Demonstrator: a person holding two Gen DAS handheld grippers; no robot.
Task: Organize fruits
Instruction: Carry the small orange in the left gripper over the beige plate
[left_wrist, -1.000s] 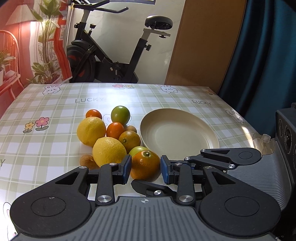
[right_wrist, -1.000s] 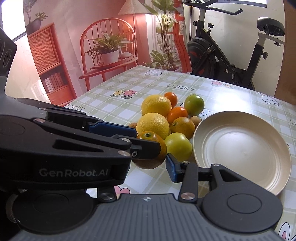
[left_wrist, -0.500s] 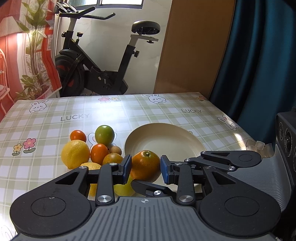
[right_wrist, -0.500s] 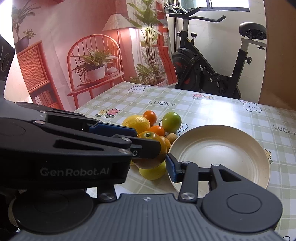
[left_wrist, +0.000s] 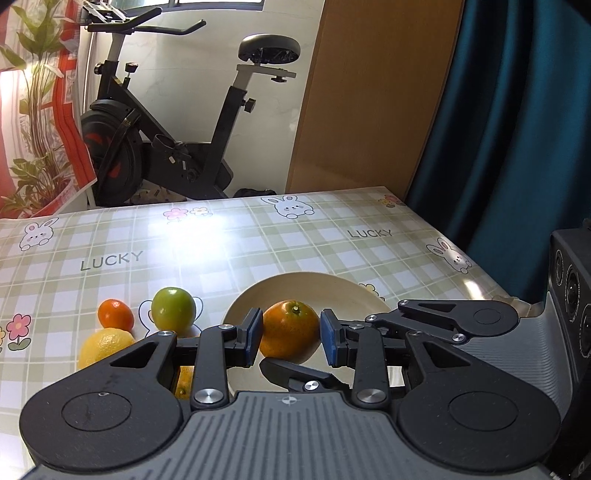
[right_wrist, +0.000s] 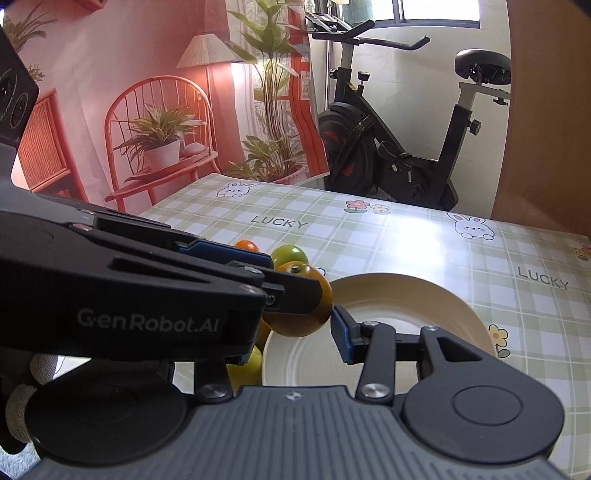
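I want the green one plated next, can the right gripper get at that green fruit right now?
Probably not: the left gripper, shut on the orange, crosses in front of the right gripper toward the green fruit.

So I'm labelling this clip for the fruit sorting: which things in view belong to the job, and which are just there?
Part of the job:
- orange, held in the left gripper
- plate
- green fruit
- small orange fruit
- lemon

Just there:
- exercise bike
- blue curtain
- checked tablecloth
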